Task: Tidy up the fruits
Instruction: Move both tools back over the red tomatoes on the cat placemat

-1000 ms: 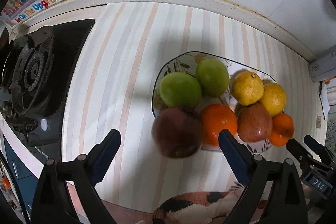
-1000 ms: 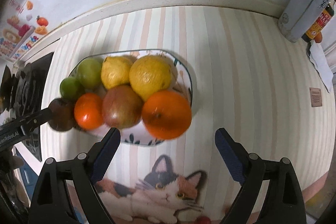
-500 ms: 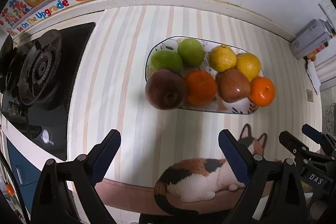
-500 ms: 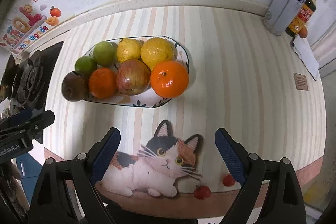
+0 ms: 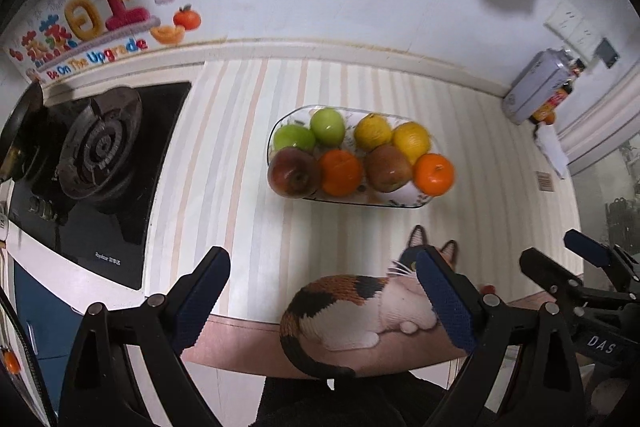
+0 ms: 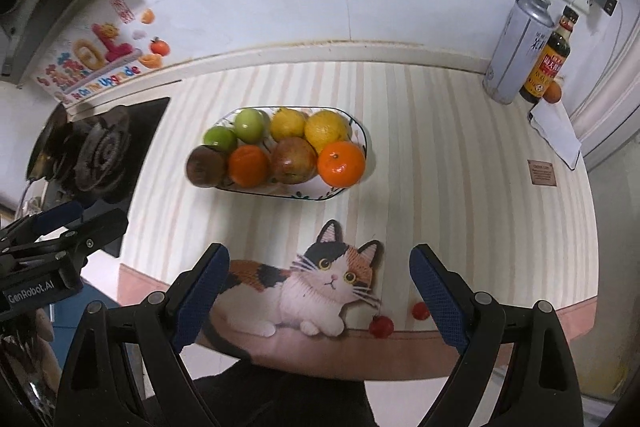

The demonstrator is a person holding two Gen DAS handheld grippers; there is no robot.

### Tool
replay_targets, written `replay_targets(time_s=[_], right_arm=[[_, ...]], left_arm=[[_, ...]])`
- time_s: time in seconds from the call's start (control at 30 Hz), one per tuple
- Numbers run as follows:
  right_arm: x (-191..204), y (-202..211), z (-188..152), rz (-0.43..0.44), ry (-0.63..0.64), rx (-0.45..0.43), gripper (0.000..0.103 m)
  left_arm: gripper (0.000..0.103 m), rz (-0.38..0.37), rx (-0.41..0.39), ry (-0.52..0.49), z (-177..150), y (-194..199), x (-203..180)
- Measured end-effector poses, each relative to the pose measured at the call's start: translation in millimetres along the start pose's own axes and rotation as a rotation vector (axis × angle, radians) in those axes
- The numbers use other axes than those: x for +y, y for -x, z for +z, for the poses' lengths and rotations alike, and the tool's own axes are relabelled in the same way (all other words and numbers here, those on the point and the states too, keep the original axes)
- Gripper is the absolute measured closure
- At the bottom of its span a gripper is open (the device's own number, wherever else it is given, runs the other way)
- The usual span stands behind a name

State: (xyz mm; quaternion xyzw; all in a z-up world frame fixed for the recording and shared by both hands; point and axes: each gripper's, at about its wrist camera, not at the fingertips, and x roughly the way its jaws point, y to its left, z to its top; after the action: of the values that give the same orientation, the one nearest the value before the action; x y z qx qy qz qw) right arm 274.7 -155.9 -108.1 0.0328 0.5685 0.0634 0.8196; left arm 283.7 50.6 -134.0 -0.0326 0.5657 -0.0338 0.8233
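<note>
The counter (image 6: 460, 187) with its striped mat lies ahead of both grippers, and the stove (image 5: 100, 163) is at the far left of the fingers. The plate (image 6: 352, 131) stands well ahead of the fingers and carries two green apples, two lemons, two red apples and two oranges (image 6: 341, 163), all touching one another. The left gripper (image 5: 322, 301) has its fingers spread wide and holds nothing. The right gripper (image 6: 318, 297) is the same, spread and empty, above the cat picture (image 6: 320, 287).
</note>
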Motion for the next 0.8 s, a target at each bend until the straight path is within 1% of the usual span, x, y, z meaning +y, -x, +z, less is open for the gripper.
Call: replay_targets(time_s=[0.17,0.37,0.57,0.8], right_arm=[[3,32,-7,0.008,0.000,-0.029,0.009],[7,62,-18,0.022,0.000,-0.037,0.009],[8,79,-24,0.026,-0.005,-0.053,0.009],[5,88,-21,0.044,-0.016,-0.071,0.009]], left_arm=[[0.008,-0.003,-0.035,-0.026,-9,32,-9],[0.008,-0.030,-0.028,-0.022,-19,55,-15],[0.008,-0.020,-0.050,-0.035,-23,72,-19],[0.008,-0.019,-0.066,-0.038,-23,82,-18]])
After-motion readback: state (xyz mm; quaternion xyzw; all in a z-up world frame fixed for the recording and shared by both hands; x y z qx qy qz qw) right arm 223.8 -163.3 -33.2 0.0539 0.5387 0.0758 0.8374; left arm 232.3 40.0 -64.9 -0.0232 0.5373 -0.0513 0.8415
